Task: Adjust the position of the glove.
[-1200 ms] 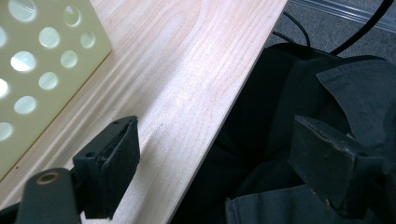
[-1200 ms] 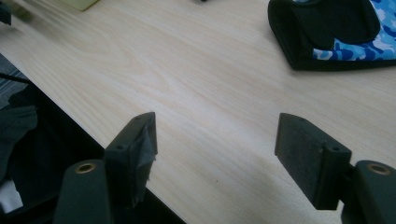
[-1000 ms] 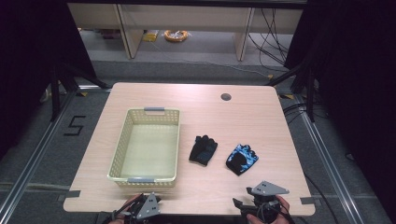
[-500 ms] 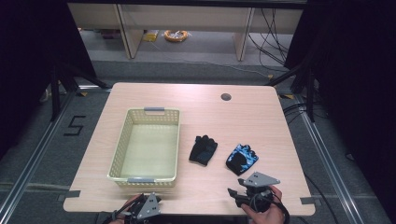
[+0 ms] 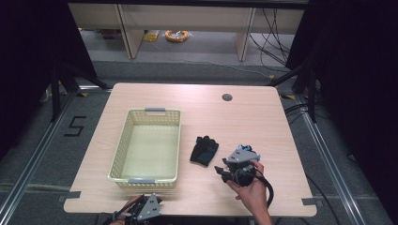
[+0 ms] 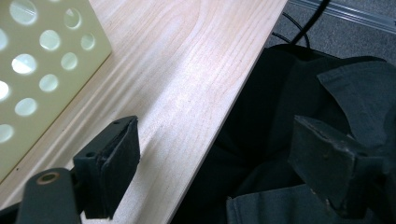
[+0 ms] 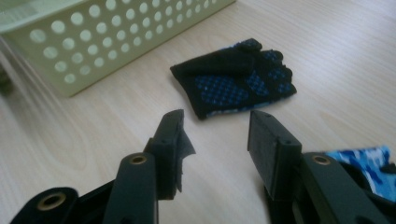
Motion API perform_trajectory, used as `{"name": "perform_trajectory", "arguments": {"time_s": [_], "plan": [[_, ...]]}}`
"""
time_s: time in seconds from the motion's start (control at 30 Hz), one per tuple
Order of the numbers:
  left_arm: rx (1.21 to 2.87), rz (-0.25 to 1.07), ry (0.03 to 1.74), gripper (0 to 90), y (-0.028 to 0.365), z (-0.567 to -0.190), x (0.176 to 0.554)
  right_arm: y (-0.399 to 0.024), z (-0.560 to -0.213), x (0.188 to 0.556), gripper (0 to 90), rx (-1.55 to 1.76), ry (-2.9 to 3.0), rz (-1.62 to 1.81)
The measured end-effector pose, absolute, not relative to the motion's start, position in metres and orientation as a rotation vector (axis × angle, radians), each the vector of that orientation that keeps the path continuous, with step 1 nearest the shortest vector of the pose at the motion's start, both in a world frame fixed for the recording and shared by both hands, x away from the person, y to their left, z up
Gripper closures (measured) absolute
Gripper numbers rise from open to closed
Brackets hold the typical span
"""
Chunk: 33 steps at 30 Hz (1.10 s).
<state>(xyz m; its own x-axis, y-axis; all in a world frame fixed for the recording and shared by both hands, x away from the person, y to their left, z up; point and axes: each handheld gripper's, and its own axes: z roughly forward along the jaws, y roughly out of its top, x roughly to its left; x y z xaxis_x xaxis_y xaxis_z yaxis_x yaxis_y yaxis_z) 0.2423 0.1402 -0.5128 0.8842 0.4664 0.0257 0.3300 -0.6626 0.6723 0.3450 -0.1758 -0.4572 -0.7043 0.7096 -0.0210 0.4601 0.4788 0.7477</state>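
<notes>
The black glove (image 7: pixel 236 77) lies flat on the table (image 5: pixel 263 117) between the basket (image 5: pixel 145 145) and the blue glove (image 7: pixel 362 170), its cuff nearest the person and fingers pointing away; blue dots cover its palm. The right gripper (image 7: pixel 217 140), jaws partly apart and just closing, holds nothing just short of the cuff.

the right gripper (image 5: pixel 224 172) hovers low, its jaws half apart and just closing on nothing; the left gripper (image 5: pixel 136 214) rests wide apart.
</notes>
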Motion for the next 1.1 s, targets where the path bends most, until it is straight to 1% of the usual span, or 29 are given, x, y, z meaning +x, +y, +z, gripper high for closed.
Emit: {"name": "perform_trajectory", "arguments": {"time_s": [0.03,0.2,0.37,0.4,0.47,0.5,0.53,0.63,0.73,1.1], "plan": [[2.34,0.233,0.586,16.3,0.14,-0.514,0.242,-0.173,-0.457,0.35,58.0,0.979,2.398,1.063],[2.335,0.251,0.595,16.3,0.141,-0.513,0.241,-0.161,-0.456,0.371,58.7,0.974,2.413,1.019],[2.339,0.23,0.587,16.3,0.14,-0.514,0.242,-0.151,-0.458,0.39,60.9,0.992,2.421,0.997],[2.341,0.231,0.586,16.3,0.14,-0.514,0.242,-0.149,-0.459,0.393,62.8,0.994,2.428,0.987],[2.344,0.245,0.592,16.3,0.141,-0.513,0.242,-0.145,-0.46,0.399,69.3,0.989,2.44,0.966],[2.326,0.231,0.602,16.3,0.14,-0.513,0.241,-0.143,-0.461,0.401,72.4,0.986,2.436,0.959],[2.34,0.246,0.593,16.3,0.141,-0.513,0.242,-0.141,-0.462,0.403,77.0,0.964,2.445,0.953],[2.334,0.247,0.593,16.3,0.141,-0.513,0.241,-0.133,-0.465,0.407,85.1,0.952,2.469,0.962],[2.339,0.246,0.591,16.4,0.141,-0.513,0.241,-0.126,-0.471,0.411,90.0,0.945,2.471,0.962],[2.341,0.255,0.586,16.3,0.141,-0.512,0.241,-0.112,-0.485,0.419,90.0,0.941,2.537,0.893]]}}
